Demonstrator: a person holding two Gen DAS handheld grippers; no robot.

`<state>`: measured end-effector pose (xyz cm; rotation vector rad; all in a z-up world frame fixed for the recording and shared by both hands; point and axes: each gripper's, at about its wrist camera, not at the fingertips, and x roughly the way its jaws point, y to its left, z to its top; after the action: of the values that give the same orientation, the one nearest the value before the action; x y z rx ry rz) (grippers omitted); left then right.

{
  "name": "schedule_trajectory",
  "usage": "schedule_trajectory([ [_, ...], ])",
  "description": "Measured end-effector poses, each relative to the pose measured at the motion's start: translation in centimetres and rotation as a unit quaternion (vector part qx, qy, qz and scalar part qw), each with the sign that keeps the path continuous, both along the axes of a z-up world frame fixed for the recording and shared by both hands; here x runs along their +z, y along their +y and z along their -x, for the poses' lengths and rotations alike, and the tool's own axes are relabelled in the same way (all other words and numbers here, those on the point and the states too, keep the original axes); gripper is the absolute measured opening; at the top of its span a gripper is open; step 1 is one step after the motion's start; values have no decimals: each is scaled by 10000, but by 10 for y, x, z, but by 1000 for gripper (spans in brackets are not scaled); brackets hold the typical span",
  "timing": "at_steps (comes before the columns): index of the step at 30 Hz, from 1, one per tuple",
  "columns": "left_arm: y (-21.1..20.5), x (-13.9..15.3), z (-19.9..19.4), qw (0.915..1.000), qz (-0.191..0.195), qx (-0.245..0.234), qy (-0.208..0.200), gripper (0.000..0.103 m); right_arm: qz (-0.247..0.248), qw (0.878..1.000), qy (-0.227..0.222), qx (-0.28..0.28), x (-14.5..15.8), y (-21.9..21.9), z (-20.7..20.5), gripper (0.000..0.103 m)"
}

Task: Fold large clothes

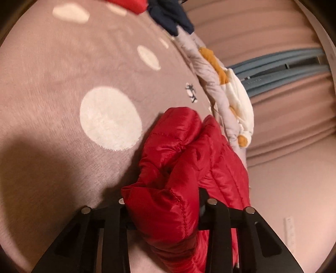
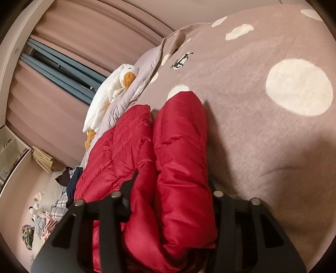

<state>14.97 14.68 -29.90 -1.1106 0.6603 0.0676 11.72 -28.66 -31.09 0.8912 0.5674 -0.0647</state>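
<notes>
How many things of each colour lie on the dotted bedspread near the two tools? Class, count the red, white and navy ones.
Red: 1, the puffy jacket, bunched between both tools
White: 1, the plush duck with orange beak and feet
Navy: 1, the dark garment at the far edge
Total: 3
A second patch of red shows beside the navy garment; whether it is the same jacket cannot be told.

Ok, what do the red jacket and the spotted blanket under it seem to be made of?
Red jacket: looks like thin nylon or polyester shell over padding; glossy sheen, stitched puffy channels. Spotted blanket: seems a soft brushed or fleecy fabric; matte, fine ribbing, the white dots look fuzzier. The exact fibre of either cannot be told.
</notes>
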Motion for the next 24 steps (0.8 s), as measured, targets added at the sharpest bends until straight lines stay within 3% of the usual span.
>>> schedule_trajectory([
  [3, -2, 22, 15, 9960, -878, 146, -36, 33, 255, 9990, 192, 324, 6, 14, -11, 39],
  [6, -4, 43, 24, 9823, -1847, 300, -66, 32, 299, 9966, 358, 681, 6, 31, -28, 39],
  [11, -3, 65, 24, 9676, -2482, 141, -443, 32, 528, 9931, 462, 938, 4, 41, -35, 42],
  [13, -17, 76, 22, 9496, -3099, -57, -475, 31, 499, 9929, 452, 984, 2, 39, -36, 42],
  [15, -41, 94, 18, 9263, -3700, -323, -637, 30, 430, 9929, 474, 1003, 0, 36, -38, 41],
  [21, -97, 143, 2, 9017, -3708, -1483, -1654, 30, 770, 9895, 575, 1076, 5, 37, -44, 42],
  [24, -124, 151, -1, 9014, -3293, -1969, -2006, 36, 558, 9917, 499, 1043, 3, 29, -43, 44],
])
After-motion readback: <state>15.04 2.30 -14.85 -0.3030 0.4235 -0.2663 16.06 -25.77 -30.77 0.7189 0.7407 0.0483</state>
